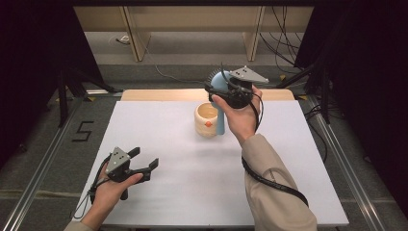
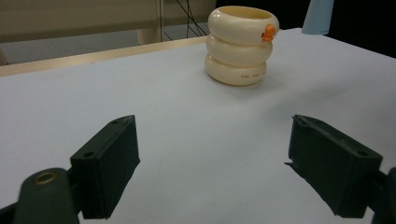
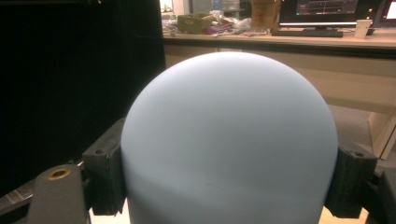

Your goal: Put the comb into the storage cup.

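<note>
We see the pale blue round-topped object pinched between the jaws of our right gripper, held upright above the table's far edge, its lower part reaching down just beside the cream ringed cup that stands near that far edge. Our left gripper rests near the table's near left corner, jaws spread with nothing between them.

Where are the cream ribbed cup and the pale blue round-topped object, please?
Cream ribbed cup [image 2: 241, 45]: left gripper view, on its middle ring.
Pale blue round-topped object [image 3: 231, 140]: right gripper view, on its domed front, between the jaws.
</note>
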The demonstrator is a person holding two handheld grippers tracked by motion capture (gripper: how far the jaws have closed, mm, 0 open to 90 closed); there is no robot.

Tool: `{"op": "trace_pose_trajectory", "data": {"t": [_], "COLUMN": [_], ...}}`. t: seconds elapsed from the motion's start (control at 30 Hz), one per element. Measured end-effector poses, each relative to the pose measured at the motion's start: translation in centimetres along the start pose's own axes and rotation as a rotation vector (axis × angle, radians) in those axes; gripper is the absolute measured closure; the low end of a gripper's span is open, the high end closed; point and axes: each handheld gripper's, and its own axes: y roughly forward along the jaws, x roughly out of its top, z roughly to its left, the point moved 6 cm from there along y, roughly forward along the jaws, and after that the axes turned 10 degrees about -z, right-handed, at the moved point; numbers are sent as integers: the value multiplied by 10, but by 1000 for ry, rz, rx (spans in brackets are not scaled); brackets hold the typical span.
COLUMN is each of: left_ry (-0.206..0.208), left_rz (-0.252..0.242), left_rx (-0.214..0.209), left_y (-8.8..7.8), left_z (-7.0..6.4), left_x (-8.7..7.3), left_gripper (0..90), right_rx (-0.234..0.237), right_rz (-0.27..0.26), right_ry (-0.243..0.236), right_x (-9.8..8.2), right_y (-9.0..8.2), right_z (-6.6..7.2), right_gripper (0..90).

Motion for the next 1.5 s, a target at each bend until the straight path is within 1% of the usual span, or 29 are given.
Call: {"op": "trace_pose_trajectory", "data": {"t": [0.43, 0.93, 1.5], "left_ry": [1, -1, -3], "left_rz": [-1, -1, 2], "left_rx": [-2, -3, -4], "left_y": [0, 1, 1], "left_z": [0, 0, 0], "left_x": [0, -1, -1], "left_gripper": [158, 158, 159], "right_rx": [-11, -16, -21], "right_rz": [-5, -16, -20], "right_ry": [4, -1, -4], "right_x": [4, 12, 17], "right_y": [4, 9, 14], "right_z": [-5, -7, -8], "right_gripper": [204, 205, 205]}}
